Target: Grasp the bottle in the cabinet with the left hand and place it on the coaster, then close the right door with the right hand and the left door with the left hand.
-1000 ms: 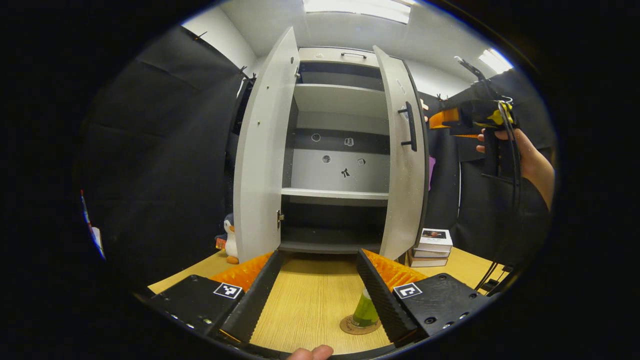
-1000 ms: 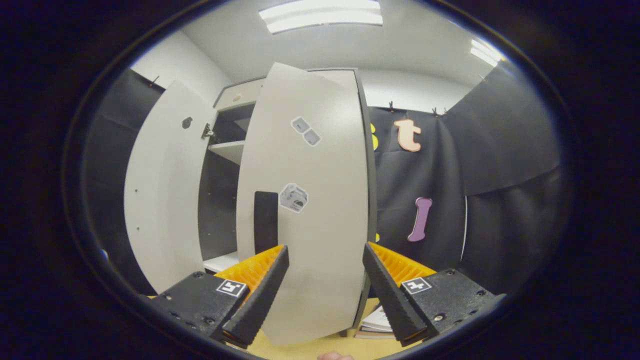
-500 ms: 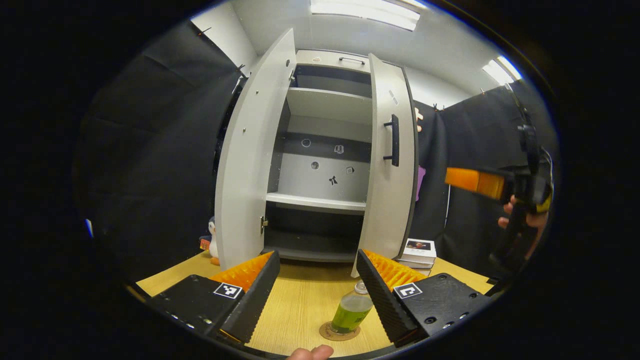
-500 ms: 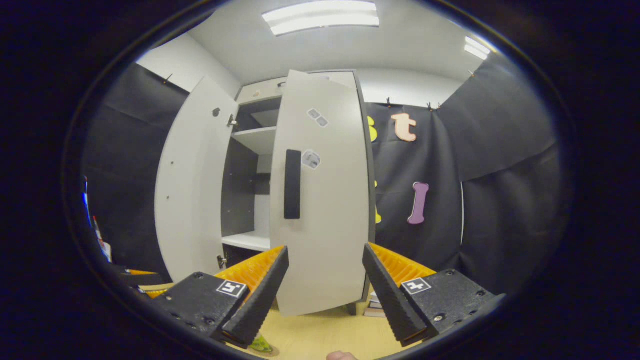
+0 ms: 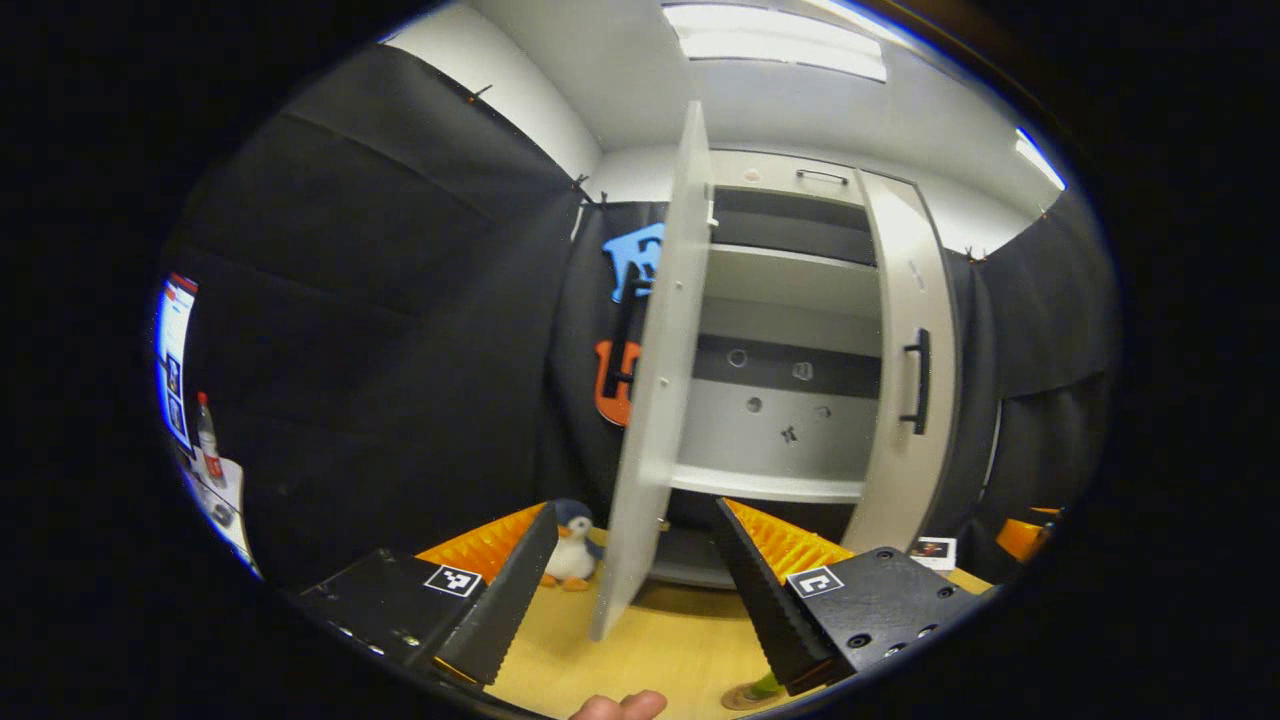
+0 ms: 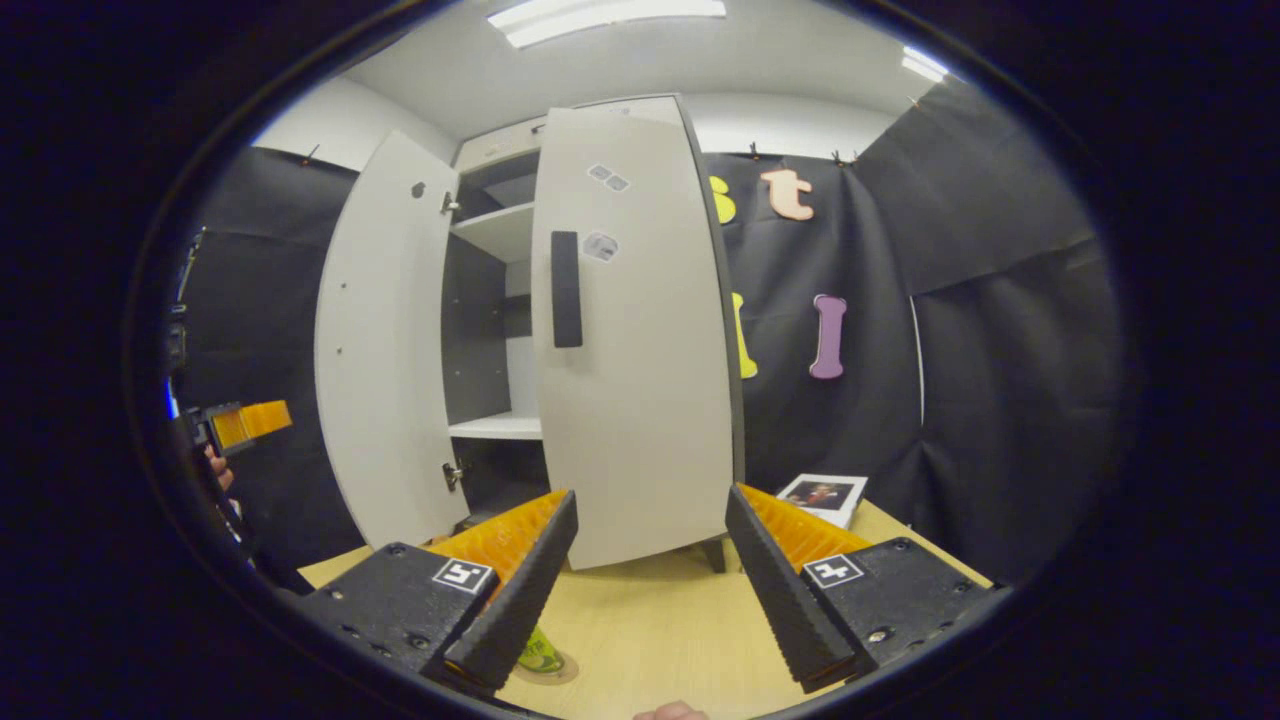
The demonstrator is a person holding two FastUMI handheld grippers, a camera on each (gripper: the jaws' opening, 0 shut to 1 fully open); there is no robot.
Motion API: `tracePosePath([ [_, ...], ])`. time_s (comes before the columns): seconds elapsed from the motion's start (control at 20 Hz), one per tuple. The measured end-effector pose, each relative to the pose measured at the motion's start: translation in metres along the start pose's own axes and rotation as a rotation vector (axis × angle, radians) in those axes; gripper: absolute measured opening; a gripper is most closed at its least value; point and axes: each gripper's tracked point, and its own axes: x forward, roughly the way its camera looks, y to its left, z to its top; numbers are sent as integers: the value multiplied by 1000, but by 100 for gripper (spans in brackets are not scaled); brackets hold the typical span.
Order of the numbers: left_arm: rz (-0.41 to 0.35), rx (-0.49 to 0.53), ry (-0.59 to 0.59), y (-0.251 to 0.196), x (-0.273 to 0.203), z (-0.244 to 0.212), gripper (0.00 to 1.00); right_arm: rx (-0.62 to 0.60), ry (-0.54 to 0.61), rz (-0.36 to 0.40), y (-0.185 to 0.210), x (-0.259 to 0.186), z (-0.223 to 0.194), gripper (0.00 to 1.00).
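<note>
Black cloth walls enclose a booth with a light wooden table (image 6: 660,620) and a tall pale grey cabinet (image 5: 790,300) standing on it.

In the left gripper view, the left gripper (image 5: 635,590) hangs above the table with its jaws spread wide and nothing between them. The cabinet's left door (image 5: 655,400) stands open, seen nearly edge-on straight ahead of the jaws. The cabinet's right door (image 5: 905,380), with a black vertical bar handle (image 5: 917,380), is almost shut. Between the doors, pale shelves and a dark back panel show inside. A small plush penguin (image 5: 572,545) sits on the table at the foot of the left door. At the bottom edge, just beside the gripper's right finger, a sliver of the green bottle's (image 5: 765,685) base rests on the round brown coaster (image 5: 742,698); most of the bottle is hidden.

In the right gripper view, the right gripper (image 6: 650,590) also has its jaws wide apart, gripping nothing, well clear of the right door (image 6: 630,340). The green bottle (image 6: 540,655) stands on the coaster (image 6: 555,668) at the lower left, mostly covered by the gripper's left finger, so its upright long axis cannot be confirmed. A stack of books (image 6: 825,495) lies on the table to the right of the cabinet. At the far left edge, the other gripper shows, held by a hand (image 6: 215,470).
</note>
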Motion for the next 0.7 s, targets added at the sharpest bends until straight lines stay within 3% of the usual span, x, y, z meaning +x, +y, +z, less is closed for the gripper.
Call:
tracePosePath([
  [0.1, 74, 17, -30, 33, 20, 20, 95, 2, -14, -36, -16, 0, 5, 98],
  [0.2, 87, 26, -48, 48, 46, 32, 95, 9, -40, -64, -32, 2, 14, 93],
  [0.3, 101, 26, -45, 60, 73, 40, 95, 15, -51, -84, -39, 1, 19, 98],
  [0.45, 121, 31, -46, 63, 106, 45, 95, 22, -63, -112, -52, -3, 21, 93],
  [0.5, 128, 46, -50, 63, 113, 44, 95, 24, -63, -119, -55, -4, 22, 98],
  [0.6, 126, 73, -46, 58, 121, 42, 100, 23, -62, -132, -62, -5, 22, 98],
  [0.7, 145, 101, -89, 58, 118, 46, 99, 22, -63, -146, -68, -6, 23, 98],
])
